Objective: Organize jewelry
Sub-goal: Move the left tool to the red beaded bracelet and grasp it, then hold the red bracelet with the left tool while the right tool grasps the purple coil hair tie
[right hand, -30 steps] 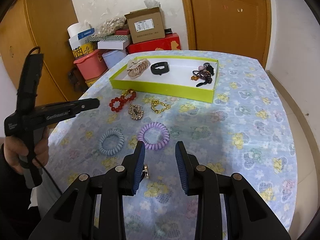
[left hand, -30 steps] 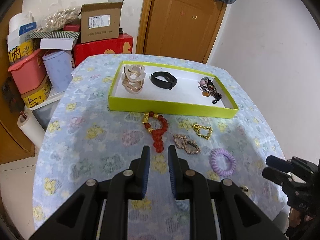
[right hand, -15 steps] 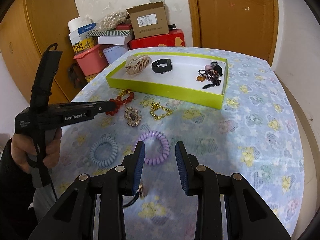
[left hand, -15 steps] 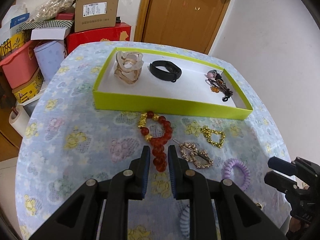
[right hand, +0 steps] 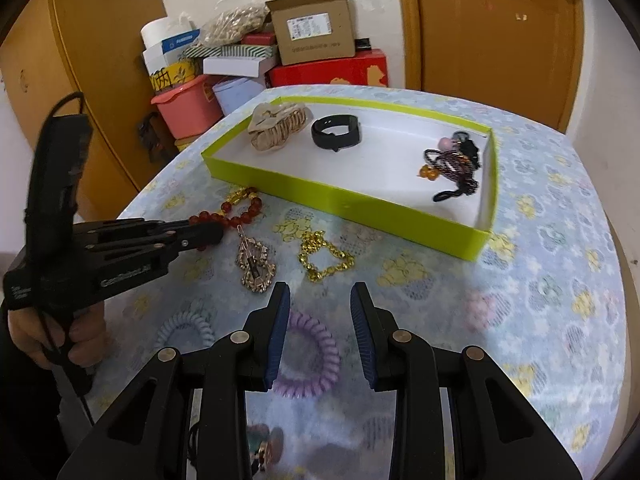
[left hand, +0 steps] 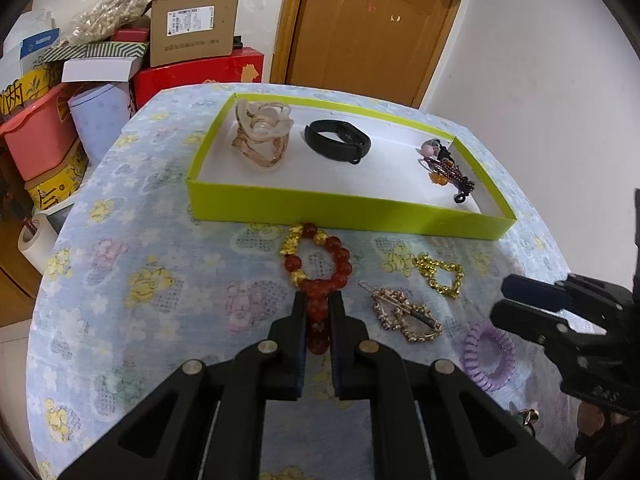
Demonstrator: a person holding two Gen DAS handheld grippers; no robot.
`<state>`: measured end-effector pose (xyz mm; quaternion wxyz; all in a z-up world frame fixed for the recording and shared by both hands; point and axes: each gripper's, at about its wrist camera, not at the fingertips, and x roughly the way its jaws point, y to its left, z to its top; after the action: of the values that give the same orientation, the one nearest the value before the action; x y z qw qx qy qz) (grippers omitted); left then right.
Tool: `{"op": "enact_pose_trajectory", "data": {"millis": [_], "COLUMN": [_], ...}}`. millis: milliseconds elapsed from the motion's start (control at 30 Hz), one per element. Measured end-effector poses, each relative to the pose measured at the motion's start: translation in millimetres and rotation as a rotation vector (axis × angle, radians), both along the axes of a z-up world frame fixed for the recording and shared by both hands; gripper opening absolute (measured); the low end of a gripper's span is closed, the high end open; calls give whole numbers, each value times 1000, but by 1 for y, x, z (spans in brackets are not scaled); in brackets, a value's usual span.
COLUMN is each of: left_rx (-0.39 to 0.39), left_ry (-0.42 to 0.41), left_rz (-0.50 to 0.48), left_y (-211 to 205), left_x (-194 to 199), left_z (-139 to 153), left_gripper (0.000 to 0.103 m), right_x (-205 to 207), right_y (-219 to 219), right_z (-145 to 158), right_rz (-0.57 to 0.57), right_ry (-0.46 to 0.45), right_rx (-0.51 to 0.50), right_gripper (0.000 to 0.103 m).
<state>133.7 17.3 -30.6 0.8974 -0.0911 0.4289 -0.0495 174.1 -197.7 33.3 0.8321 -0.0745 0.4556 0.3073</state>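
A lime-green tray (left hand: 344, 210) (right hand: 348, 200) on the flowered table holds a beige hair claw (left hand: 262, 136), a black band (left hand: 337, 142) and a dark bead bunch (left hand: 448, 170). In front of it lie a red bead bracelet (left hand: 320, 268) (right hand: 236, 212), a gold chain (left hand: 440, 276) (right hand: 324, 256), a rhinestone clip (left hand: 404, 314) (right hand: 256, 266), a purple coil tie (left hand: 488, 356) (right hand: 308, 356) and a pale blue coil tie (right hand: 186, 330). My left gripper (left hand: 318, 308) (right hand: 208, 234) has its jaws narrowly open around the bracelet's near end. My right gripper (right hand: 320, 300) (left hand: 508, 300) is open above the purple tie.
Boxes, a pink tub (left hand: 36, 136) and a paper roll (left hand: 34, 240) are stacked left of the table. A wooden door (left hand: 368, 28) stands behind. A ring-like trinket (right hand: 266, 446) lies under my right gripper near the table's front edge.
My left gripper moved forward and down until its jaws straddle the red bracelet. My right gripper moved forward over the purple tie and opened a little wider.
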Motion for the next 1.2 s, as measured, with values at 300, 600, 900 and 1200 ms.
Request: {"op": "enact_pose_trajectory", "data": {"millis": [300,600,900,1200], "left_rx": [-12,-23,-19,-18], "left_ry": [-12,-10,-20,-56], "left_rz": [26,36,35,29], "left_y": [12,16,14,14], "left_x": [-15,-24,-29,-41], "left_z": [2,1,8,27], "left_gripper": [10,10,10,10], "right_x": [5,-12,-25,-37], "right_y": [-2,-9,-3,-11], "right_z": [-6,-14,-14,8], "right_rz": [13,22,40,11], "right_ry": [22,19,-30,-83], "right_rx": [-10,-55,-109,-72], "right_gripper": [37,37,9,9]}}
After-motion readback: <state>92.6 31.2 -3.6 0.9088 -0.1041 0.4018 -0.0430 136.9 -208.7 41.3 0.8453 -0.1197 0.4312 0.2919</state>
